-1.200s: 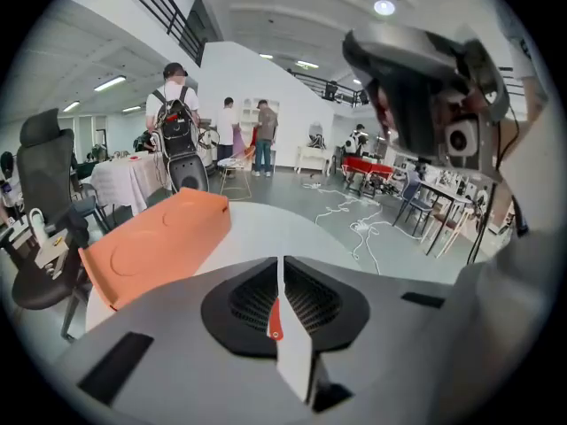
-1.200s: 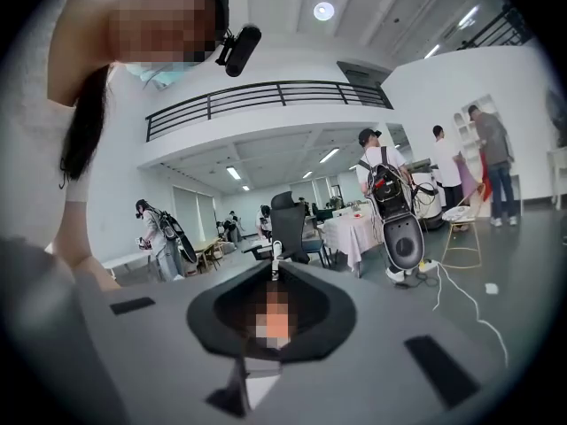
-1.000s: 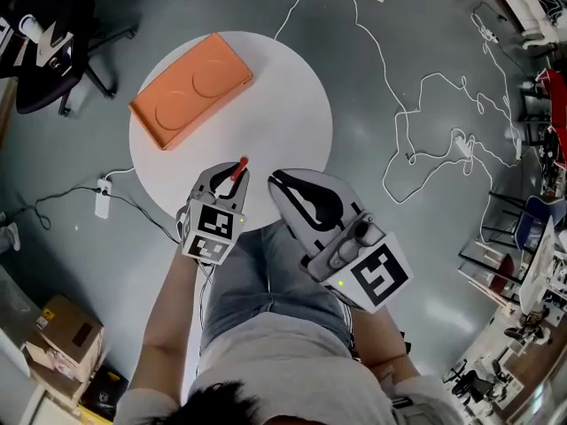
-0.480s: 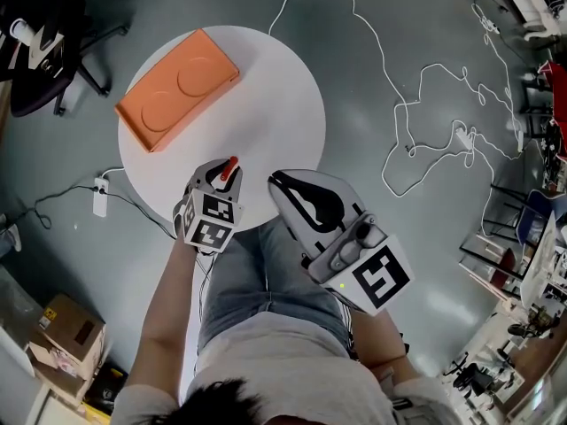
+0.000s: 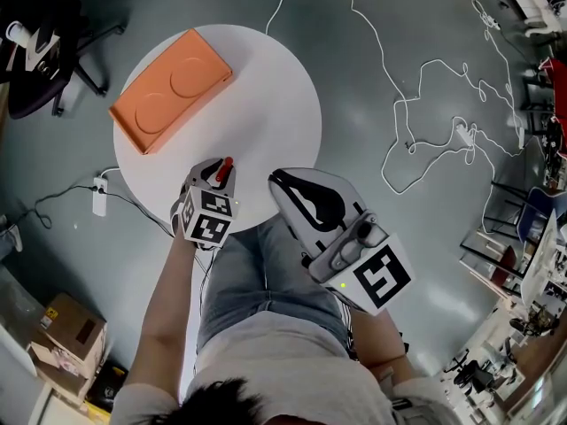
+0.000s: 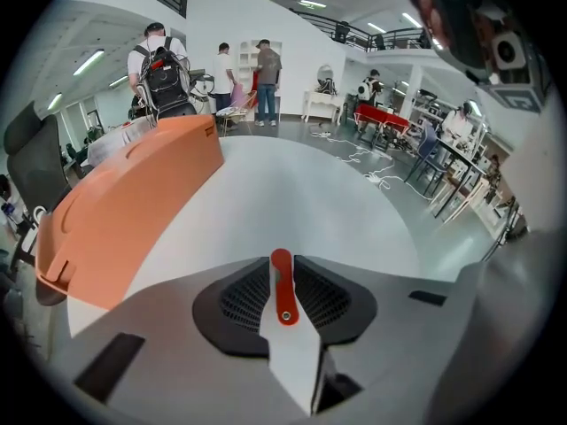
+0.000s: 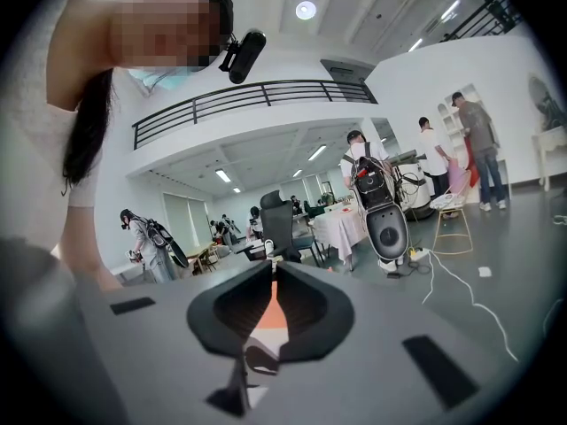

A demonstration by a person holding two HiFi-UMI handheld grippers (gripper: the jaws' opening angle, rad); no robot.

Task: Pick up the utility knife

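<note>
The left claw (image 5: 222,172) is closed on the utility knife (image 5: 226,165), which is gripped between the two dark jaw pads. In the left gripper view the red utility knife (image 6: 283,287) is seen standing on edge in the narrow slot between the jaws, with its rounded red end reaching just past the tips of the left claw (image 6: 283,266). From the head view, this claw and the knife are placed over the near edge of the round white counter (image 5: 266,104); whether the knife touches the counter surface cannot be told.

An orange case (image 5: 168,89) is laid on the counter towards its far left edge, well apart from the held knife. In the left gripper view the orange case (image 6: 124,202) is seen to the left of the jaws, with bare counter (image 6: 301,184) stretching ahead of them.

The right claw (image 5: 275,178) is held off the counter, just beyond its near edge and above the person's lap. In the right gripper view the jaws of the right claw (image 7: 270,274) are brought together at the tips, and nothing is gripped between them.

A white cable (image 5: 425,113) is strewn across the grey floor to the right of the counter, and a power strip (image 5: 102,197) is seen on the floor to its left.
</note>
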